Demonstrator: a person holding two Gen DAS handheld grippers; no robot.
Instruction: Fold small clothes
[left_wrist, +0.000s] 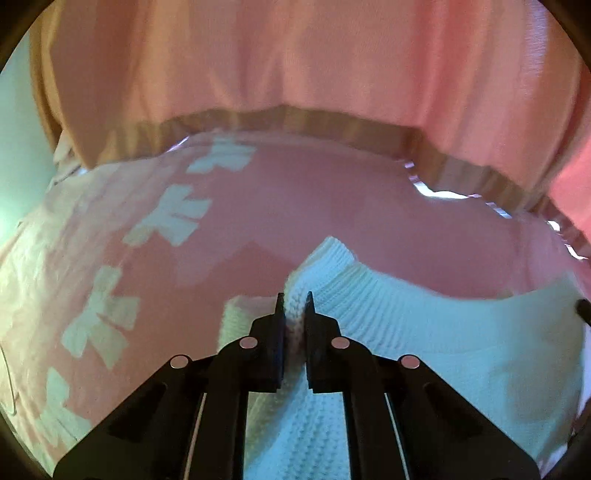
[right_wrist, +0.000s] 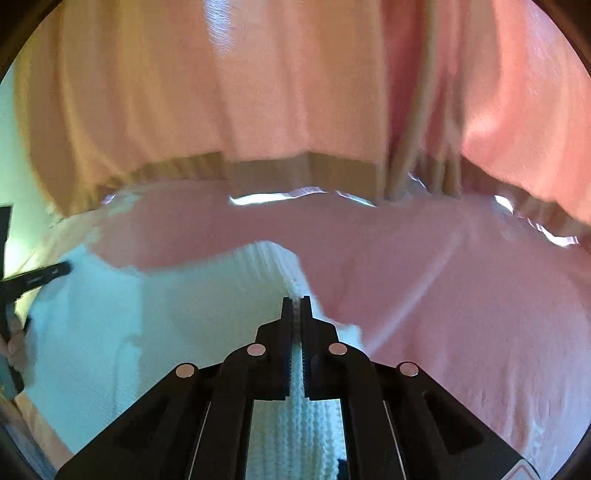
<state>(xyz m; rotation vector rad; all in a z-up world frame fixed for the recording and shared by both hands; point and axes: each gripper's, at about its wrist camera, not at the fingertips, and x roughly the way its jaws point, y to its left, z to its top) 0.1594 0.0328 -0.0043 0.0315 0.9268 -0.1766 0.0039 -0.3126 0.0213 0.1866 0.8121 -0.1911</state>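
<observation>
Pinching the white knit garment (left_wrist: 388, 332) between closed jaws, left claw (left_wrist: 294, 301) and right claw (right_wrist: 296, 303) grip its ribbed edge.

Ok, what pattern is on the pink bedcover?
Pale bow shapes on the pink bedcover, clearest in the left wrist view.

A home bedroom, by the look of it: a pink bedspread (left_wrist: 332, 206) printed with pale bows (left_wrist: 99, 314) fills the lower frame, and pink curtains (left_wrist: 295, 55) with a tan hem hang across the top, daylight showing beneath them.
</observation>
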